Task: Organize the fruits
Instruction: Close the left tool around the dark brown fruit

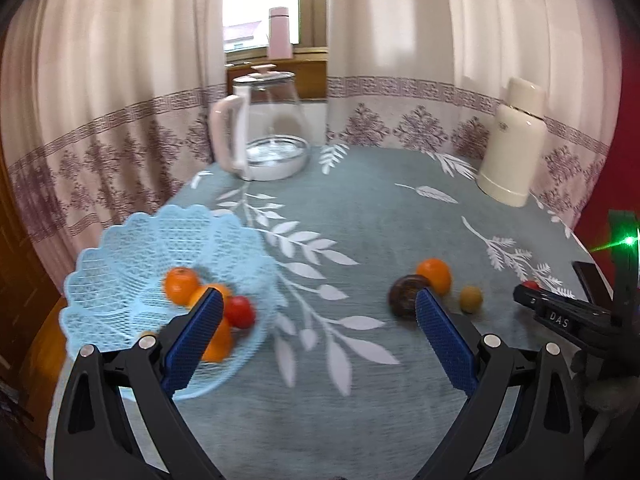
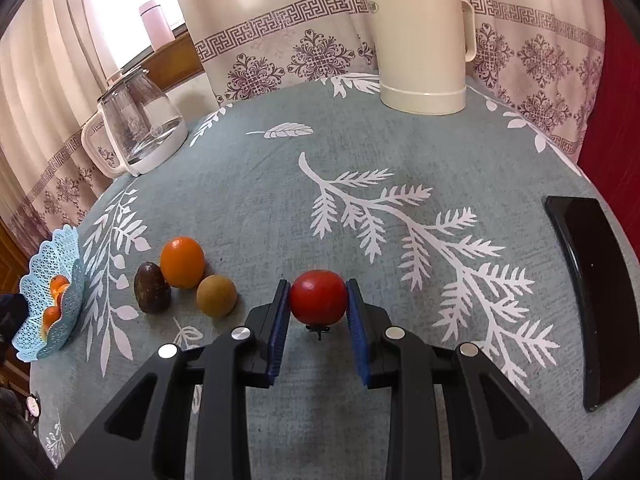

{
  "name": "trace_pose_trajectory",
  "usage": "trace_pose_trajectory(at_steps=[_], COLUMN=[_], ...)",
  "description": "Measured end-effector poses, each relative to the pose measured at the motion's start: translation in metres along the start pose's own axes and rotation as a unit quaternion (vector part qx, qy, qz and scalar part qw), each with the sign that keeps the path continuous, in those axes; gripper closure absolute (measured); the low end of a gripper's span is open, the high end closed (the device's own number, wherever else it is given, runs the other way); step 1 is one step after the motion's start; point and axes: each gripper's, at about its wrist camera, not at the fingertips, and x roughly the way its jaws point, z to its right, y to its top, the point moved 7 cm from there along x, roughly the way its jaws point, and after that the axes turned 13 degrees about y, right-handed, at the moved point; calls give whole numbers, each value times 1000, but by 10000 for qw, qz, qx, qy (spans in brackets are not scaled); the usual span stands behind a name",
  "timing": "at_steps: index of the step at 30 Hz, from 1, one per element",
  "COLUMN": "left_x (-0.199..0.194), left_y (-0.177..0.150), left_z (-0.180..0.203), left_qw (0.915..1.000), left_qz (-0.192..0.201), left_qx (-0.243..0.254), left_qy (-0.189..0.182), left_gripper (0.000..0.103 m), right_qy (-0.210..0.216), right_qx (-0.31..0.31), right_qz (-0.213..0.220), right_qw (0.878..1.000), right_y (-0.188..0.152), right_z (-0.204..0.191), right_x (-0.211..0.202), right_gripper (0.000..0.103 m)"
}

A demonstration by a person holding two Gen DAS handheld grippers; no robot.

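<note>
Curtains with a purple patterned border close off the background, and before them a round surface (image 2: 400, 140) under a grey-green cloth with white leaf prints fills both views. At upper centre of the right wrist view stands one cream thermos jug (image 2: 420, 36); at upper left, one glass kettle (image 2: 136, 128) with a white handle, and behind it one pink bottle (image 2: 154, 24) on the sill. One dark phone-like slab (image 2: 592, 292) lies at the right edge.

At the left edge sits one light-blue lattice basket (image 2: 44, 336). The left wrist view shows it holding what looks like three oranges and one tomato — motion blur makes that count uncertain.

Loose fruit near lower left of centre, counted: one orange (image 2: 182, 262), one dark brown fruit (image 2: 152, 288) touching it, one small yellowish-brown fruit (image 2: 216, 295) just beside them.

The step in hand is picking up the red tomato (image 2: 318, 297). The right gripper (image 2: 318, 300) has its blue pads clamped against the tomato's two sides, at lower centre, with the stem pointing down; whether the fruit is off the cloth I cannot tell. Next, I judge, it calls for a carry leftward to the basket — with a gentle squeeze, since a tomato bruises.

The left gripper (image 1: 318, 308) is spread wide and holds nothing, hovering between basket and loose fruit.
</note>
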Motion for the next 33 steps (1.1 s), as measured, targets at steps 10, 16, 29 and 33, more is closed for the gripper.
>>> trace_pose_trajectory(at_steps=[10,16,29,33], left_x=[17,40,82,84], left_y=[-3,-10,-26,-28], left_z=[51,74,87,93], left_qw=[9984,9951,9859,9831], left_qz=[-44,-374,-1077,-1131], left_qx=[446,568,425,505], left_qy=[-337,-724,-1204,-1350], left_gripper=[13,22,44,53], right_qy=[134,153,124,118], right_qx=[125,114,30,19], right_qz=[13,4,-3,-4], right_qw=[9998,9998,9999,9999], right_y=[-3,-5,-6,-7], right_z=[3,2,-2,-2], right_x=[0,0,1,1], right_gripper=[75,75,75,75])
